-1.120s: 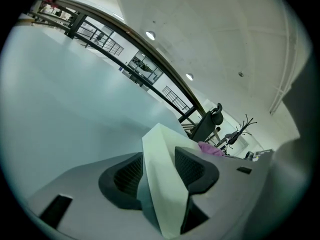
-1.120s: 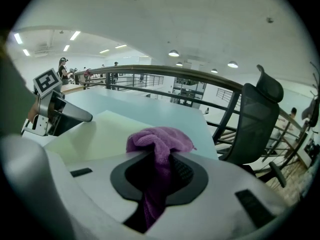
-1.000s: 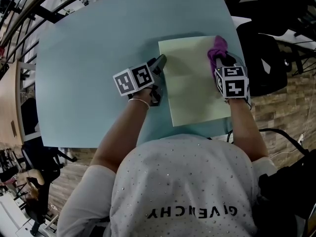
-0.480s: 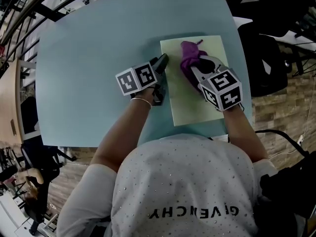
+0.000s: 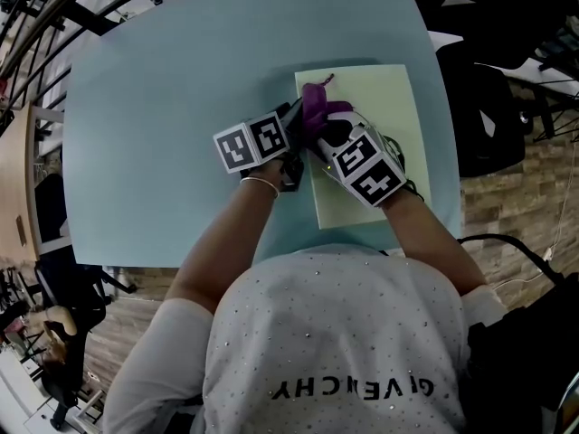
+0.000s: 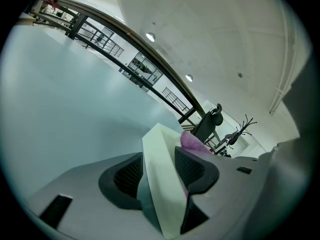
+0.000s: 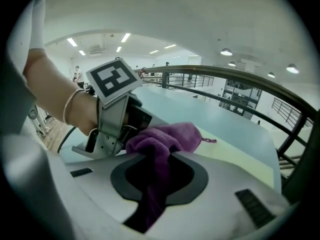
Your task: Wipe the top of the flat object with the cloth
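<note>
A pale yellow-green flat board (image 5: pixel 371 107) lies on the light blue table (image 5: pixel 163 107). My left gripper (image 5: pixel 294 114) is shut on the board's left edge (image 6: pixel 159 179), pinching it between both jaws. My right gripper (image 5: pixel 318 125) is shut on a purple cloth (image 5: pixel 315 105), which rests on the board's top near its left far corner, right beside the left gripper. In the right gripper view the purple cloth (image 7: pixel 162 141) bunches between the jaws, with the left gripper's marker cube (image 7: pixel 112 79) close on the left.
The person's torso fills the bottom of the head view. A black chair (image 5: pixel 493 116) stands off the table's right side, past the table edge. Railings (image 6: pixel 125 54) run beyond the table's far side.
My right gripper has swept the purple cloth leftwards across the board, from its right far corner to its left side. The left gripper has held still on the board's edge.
</note>
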Available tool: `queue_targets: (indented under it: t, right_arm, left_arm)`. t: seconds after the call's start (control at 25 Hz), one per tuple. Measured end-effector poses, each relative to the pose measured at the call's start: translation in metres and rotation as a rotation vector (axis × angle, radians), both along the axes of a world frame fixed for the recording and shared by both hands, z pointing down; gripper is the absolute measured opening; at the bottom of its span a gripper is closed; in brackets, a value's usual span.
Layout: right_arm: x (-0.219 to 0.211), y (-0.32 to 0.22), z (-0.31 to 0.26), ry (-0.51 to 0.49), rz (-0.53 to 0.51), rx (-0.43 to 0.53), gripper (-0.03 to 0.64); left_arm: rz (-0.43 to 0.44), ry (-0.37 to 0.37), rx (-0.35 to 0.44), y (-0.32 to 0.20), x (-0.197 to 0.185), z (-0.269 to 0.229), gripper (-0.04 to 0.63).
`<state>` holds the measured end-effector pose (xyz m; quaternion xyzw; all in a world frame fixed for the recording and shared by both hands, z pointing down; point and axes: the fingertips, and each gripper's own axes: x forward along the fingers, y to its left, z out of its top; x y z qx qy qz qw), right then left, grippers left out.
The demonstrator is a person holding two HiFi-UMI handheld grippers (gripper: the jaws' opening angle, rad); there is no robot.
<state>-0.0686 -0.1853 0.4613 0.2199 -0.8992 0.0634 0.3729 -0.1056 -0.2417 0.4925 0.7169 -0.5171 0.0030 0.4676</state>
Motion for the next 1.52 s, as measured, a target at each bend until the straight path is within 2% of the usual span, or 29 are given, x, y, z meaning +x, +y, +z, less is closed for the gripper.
queue_targets:
  t: [0.24,1.52]
  right_arm:
    - [0.013,-0.013,0.001,0.023,0.059,0.04,0.048]
    - [0.132,-0.044,0.001,0.049,0.378,0.032,0.048]
  left_arm:
    - [0.013,0.006,0.002,0.0,0.001,0.001,0.209]
    - [0.077,-0.052,0.04,0.008,0.011,-0.003,0.209]
